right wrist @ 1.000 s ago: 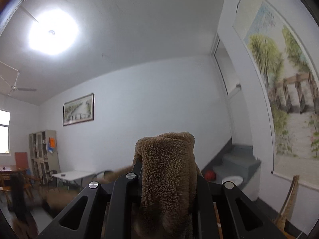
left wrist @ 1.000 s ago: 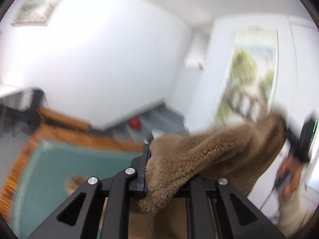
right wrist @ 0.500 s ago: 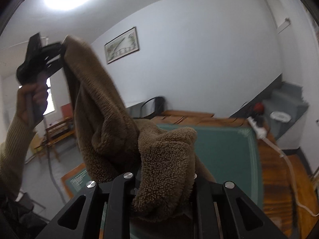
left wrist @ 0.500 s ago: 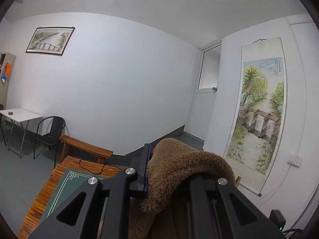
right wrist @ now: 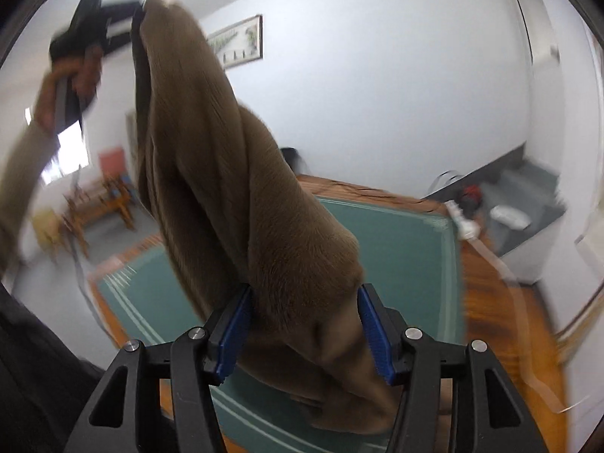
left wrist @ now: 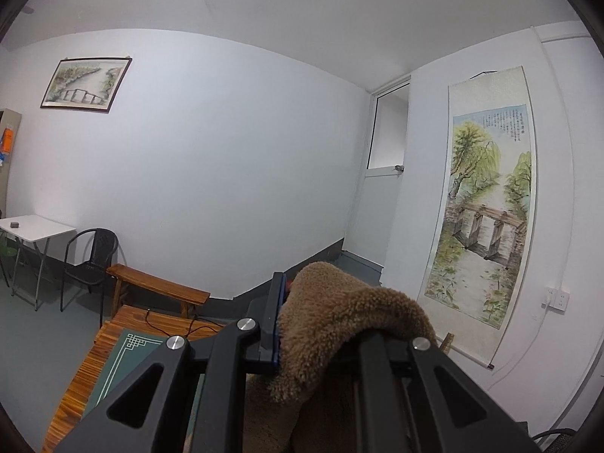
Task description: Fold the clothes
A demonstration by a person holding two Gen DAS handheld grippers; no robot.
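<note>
From the left wrist camera, the left gripper (left wrist: 324,324) is clamped on a fold of the brown fleecy garment (left wrist: 332,321), which drapes over its right finger and hangs down between the black arms. Left of the garment, a strip of the green mat with a pale border (left wrist: 117,362) lies on the wooden platform (left wrist: 85,373); beyond it stand a wooden bench (left wrist: 158,290) and a black chair (left wrist: 90,260). A tall scroll painting of a bridge (left wrist: 487,219) hangs on the wall right of the garment.

From the right wrist camera, the right gripper (right wrist: 302,324) has its blue-padded fingers (right wrist: 234,328) set wide, the brown fleecy garment (right wrist: 264,196) bunched between them; whether they pinch it is unclear through the blur. The garment stretches up and left to the left gripper (right wrist: 128,3), above the green mat (right wrist: 396,264).
</note>
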